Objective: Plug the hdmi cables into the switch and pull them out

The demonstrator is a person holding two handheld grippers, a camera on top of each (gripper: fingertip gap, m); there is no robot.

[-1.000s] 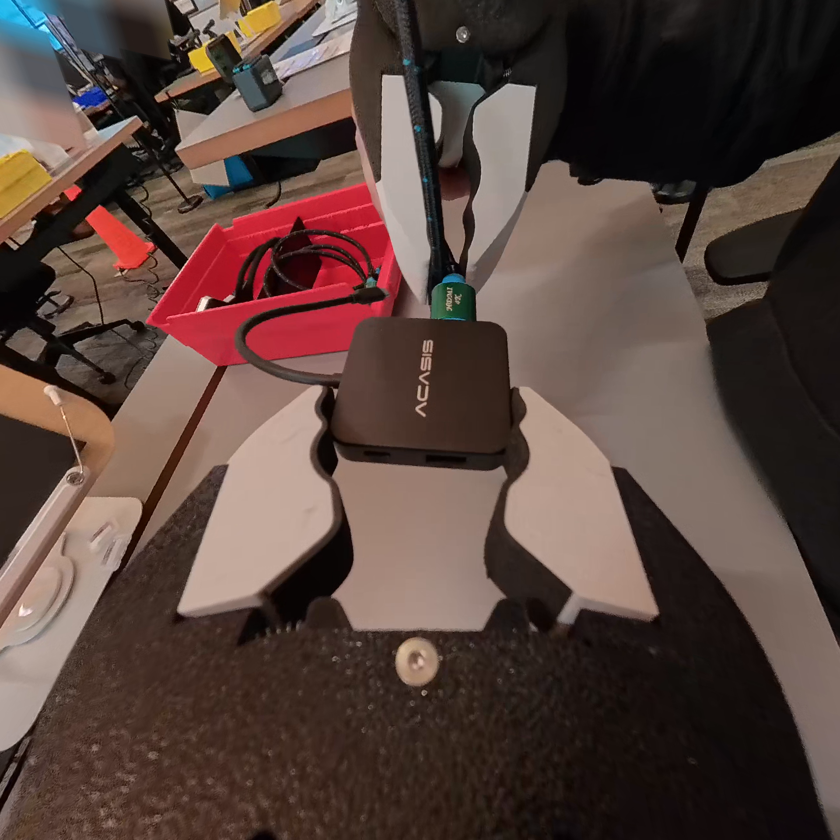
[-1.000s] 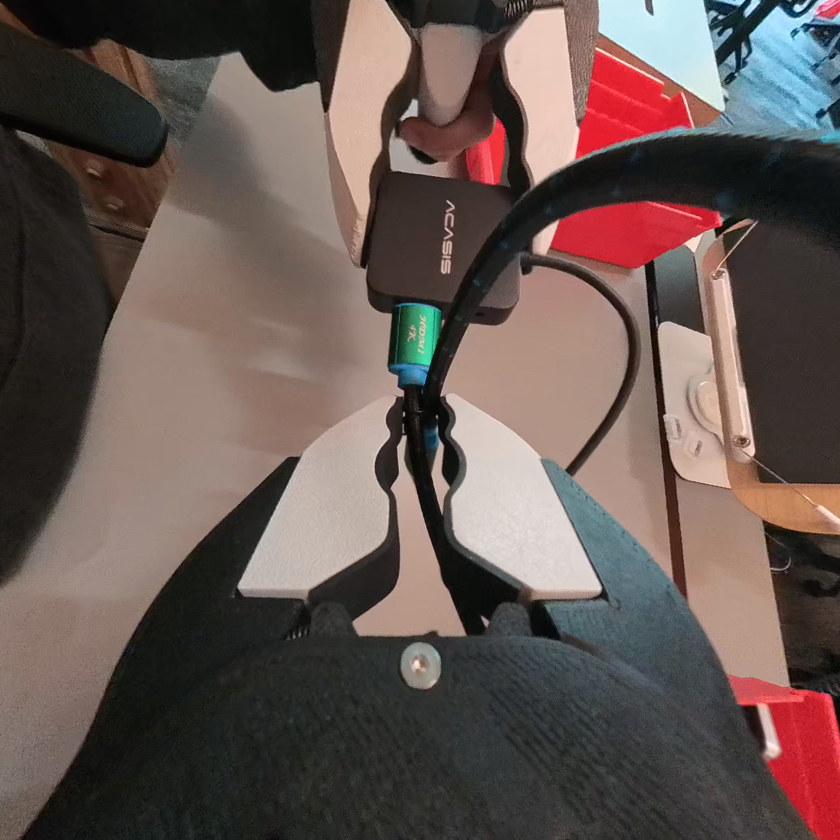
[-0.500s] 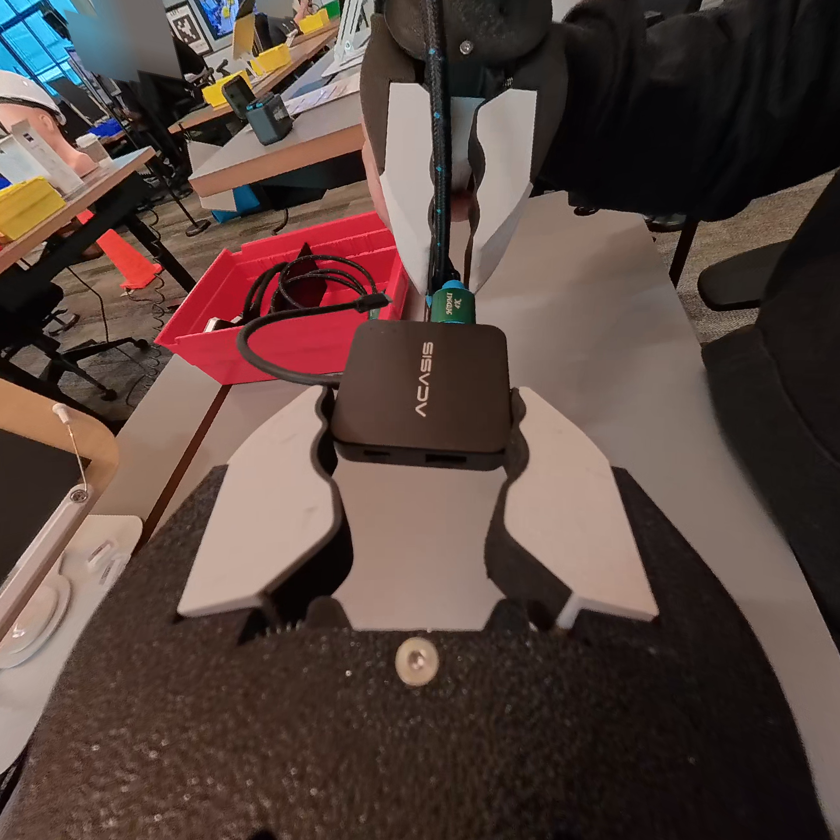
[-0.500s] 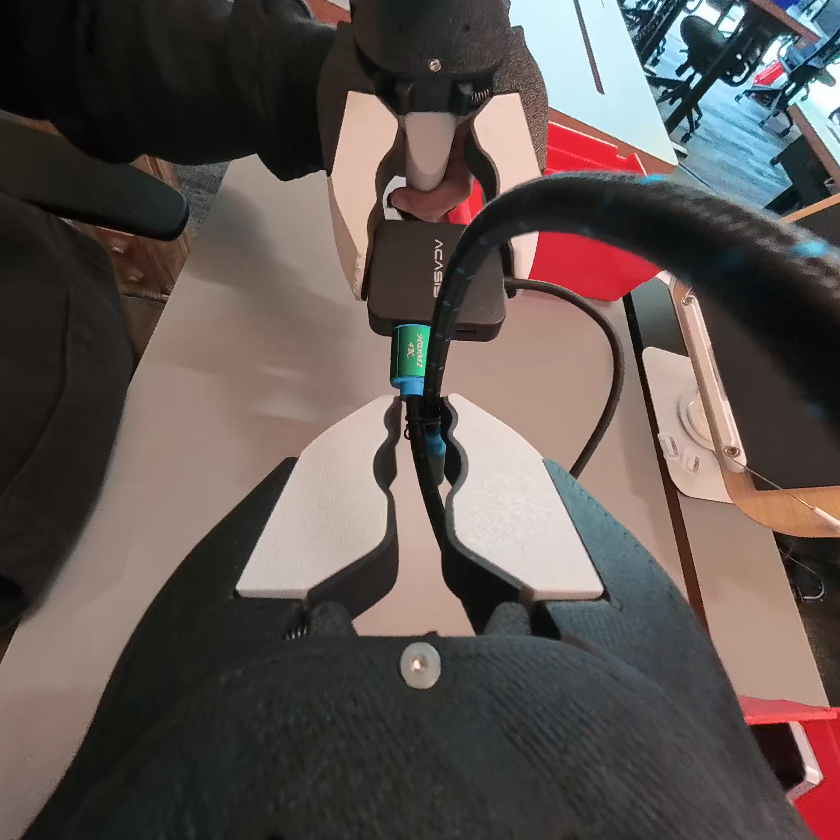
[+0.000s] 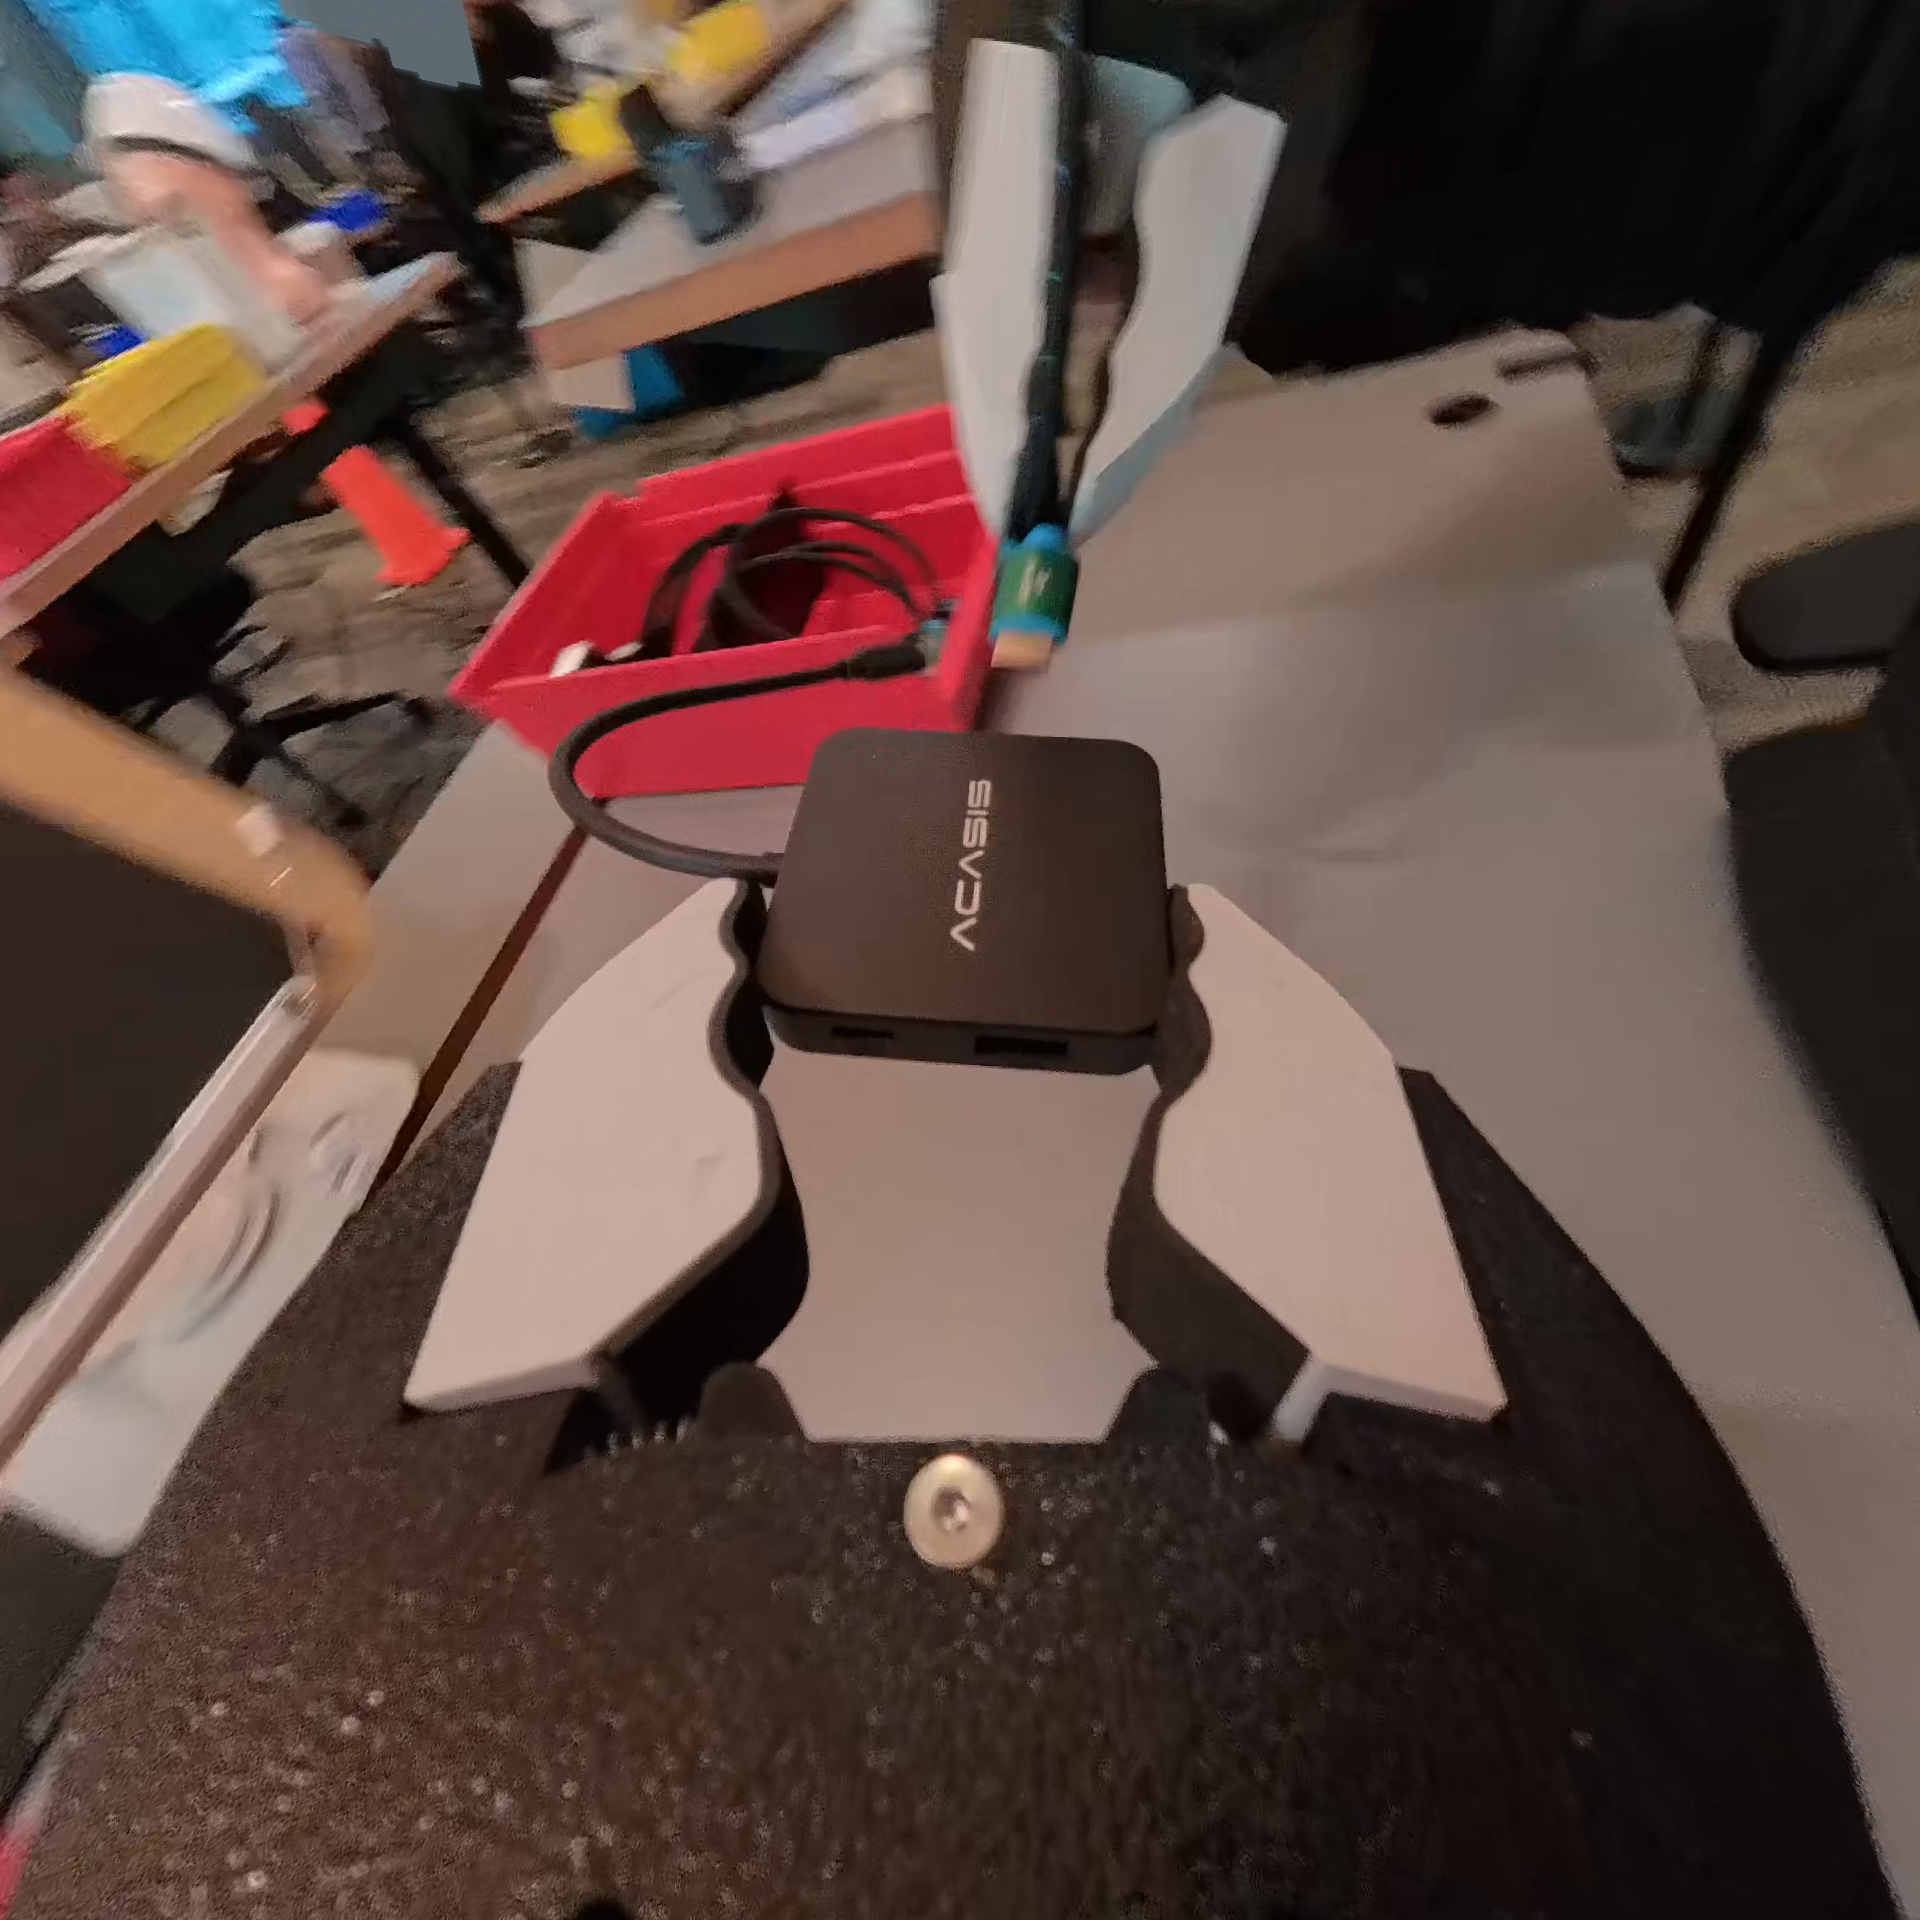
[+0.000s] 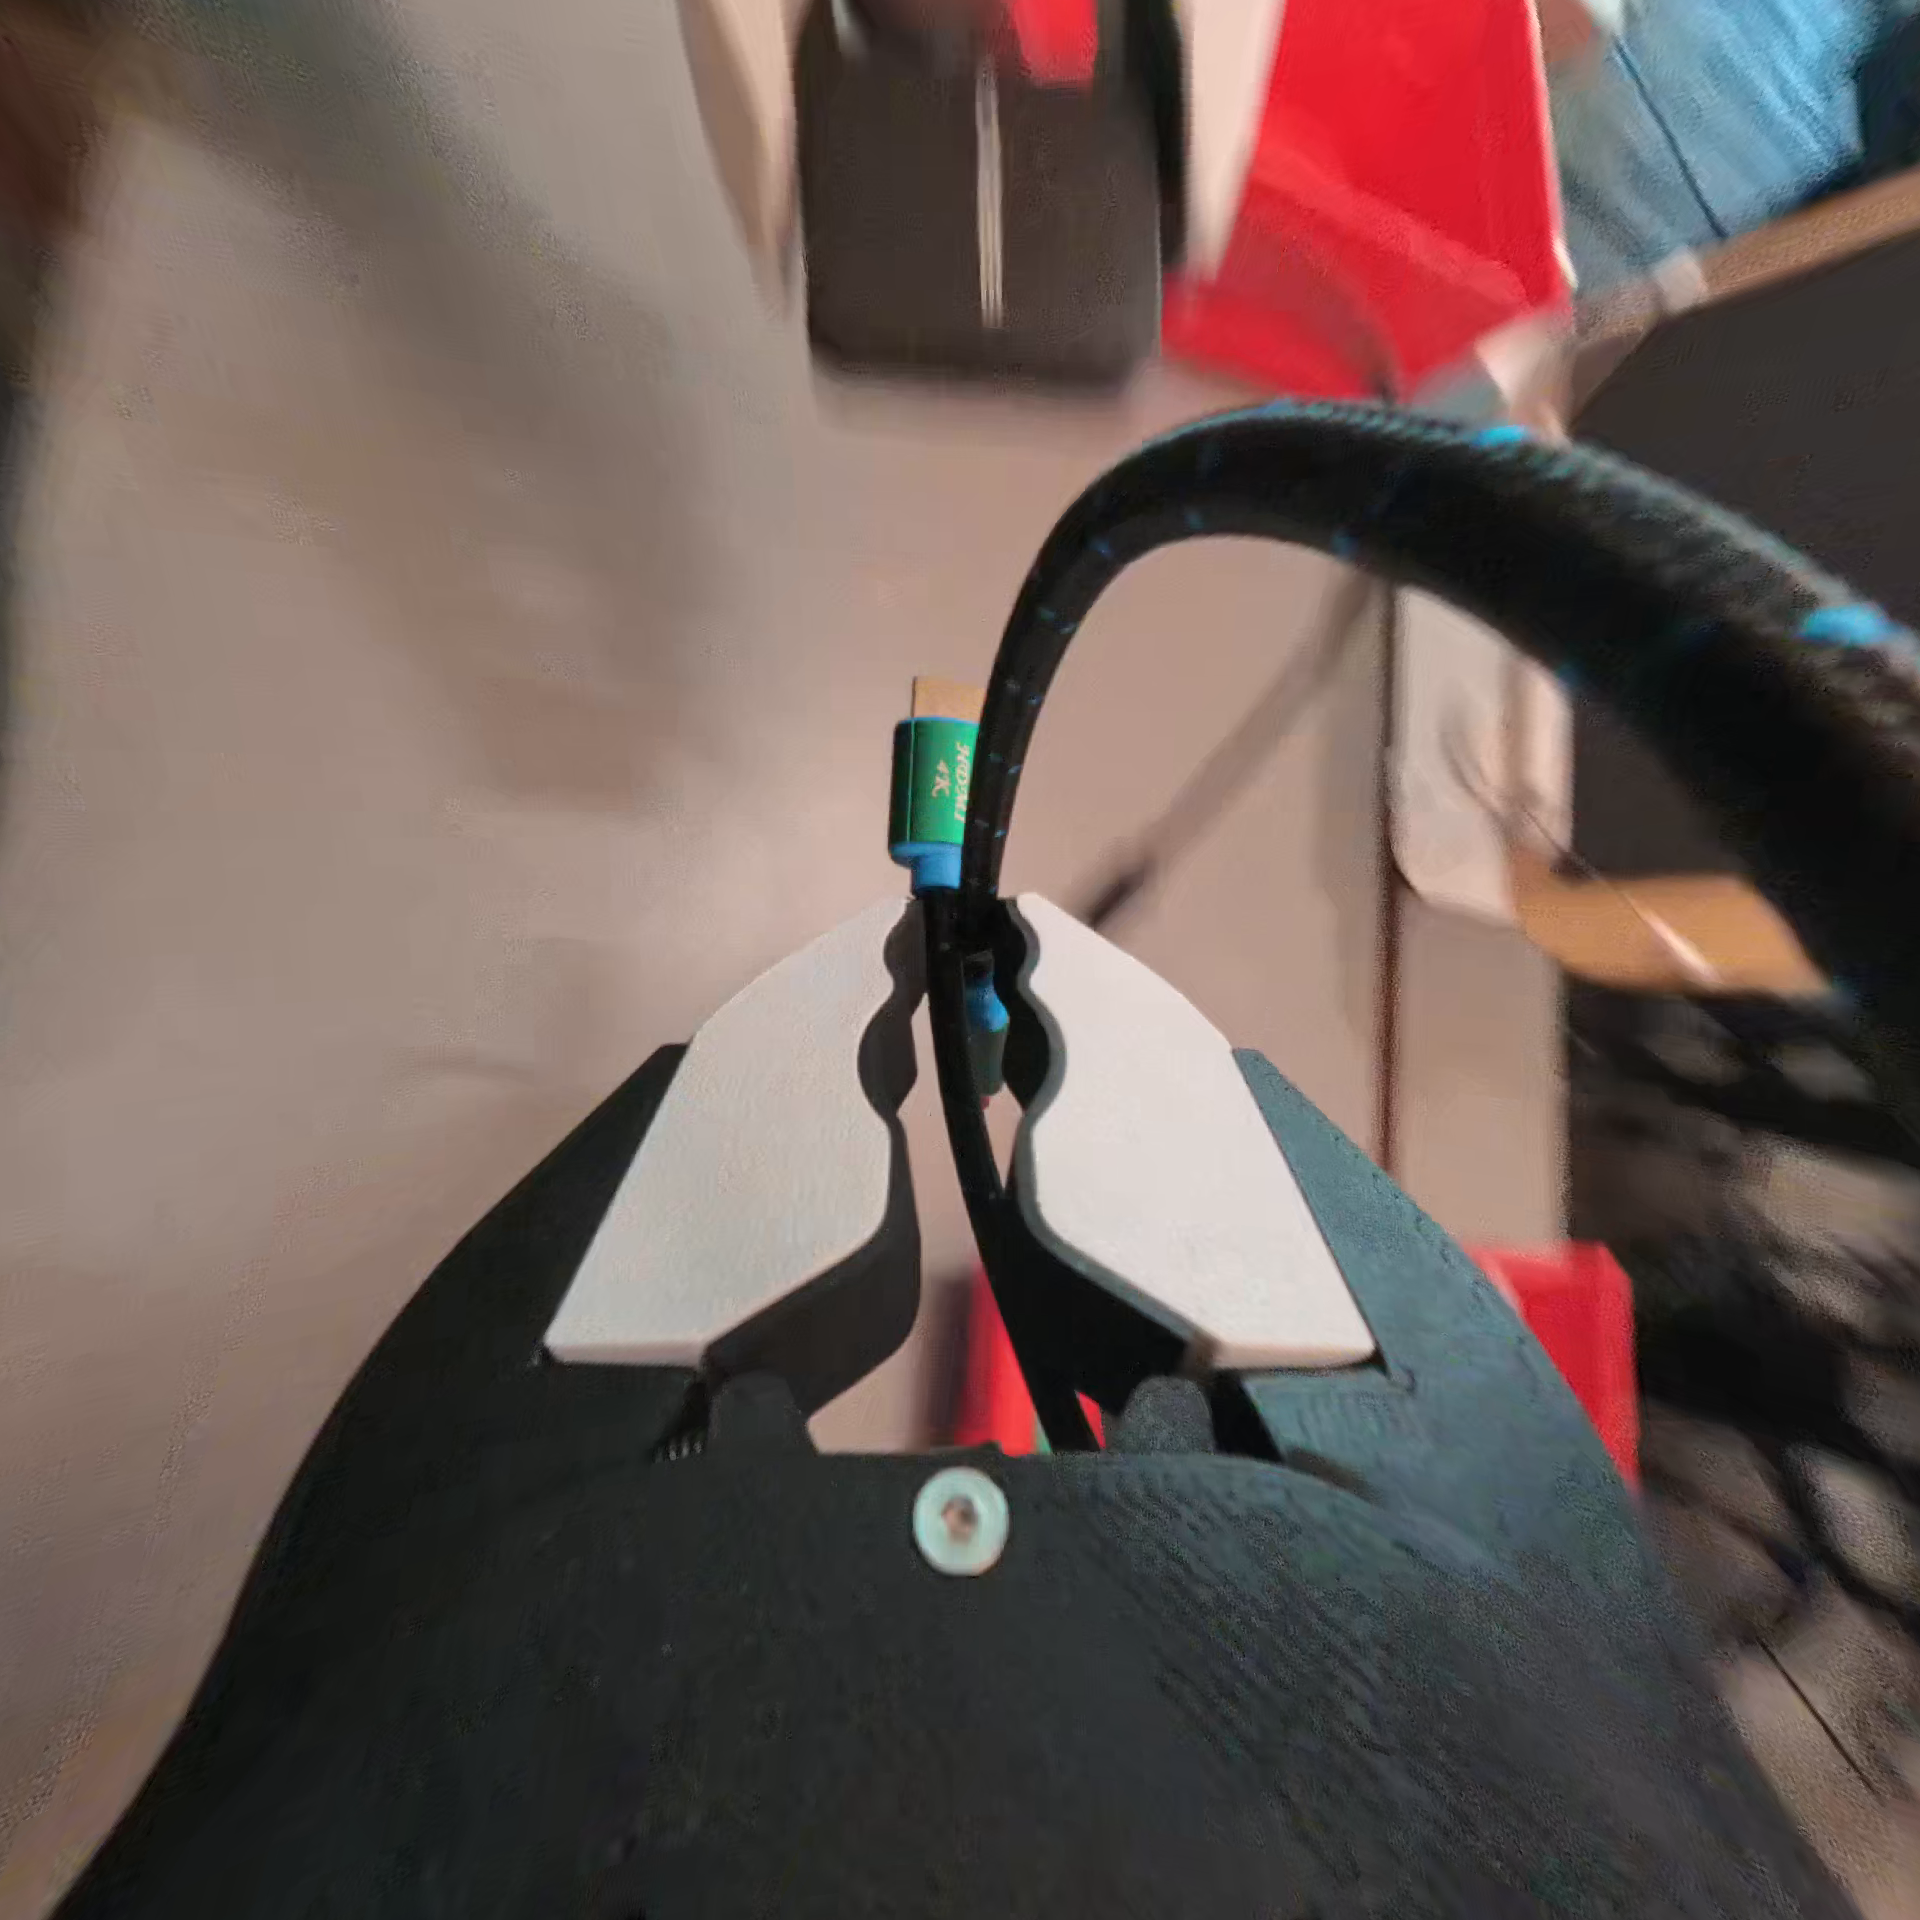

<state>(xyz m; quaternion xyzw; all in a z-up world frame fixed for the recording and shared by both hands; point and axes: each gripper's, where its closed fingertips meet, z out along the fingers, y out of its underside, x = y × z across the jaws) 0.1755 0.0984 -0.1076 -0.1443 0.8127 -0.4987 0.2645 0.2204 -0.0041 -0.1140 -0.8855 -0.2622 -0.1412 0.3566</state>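
Note:
My left gripper is shut on the black square switch and holds it by its sides above the grey table. The switch's thin black lead curls off to the left. My right gripper is shut on the black braided HDMI cable just behind its green plug. The plug's gold tip is bare and clear of the switch, which is blurred at the top of the right wrist view. In the left wrist view the plug hangs beyond the switch, under the right gripper.
A red bin with coiled black cables stands behind the switch at the table's left edge. A wood-framed dark panel on a white base sits at the left. An office chair is at the right. Desks stand behind.
The green plug was seated in the switch's far side; now it is out and a gap separates them. My right gripper has drawn back with the cable. Both views are motion-blurred.

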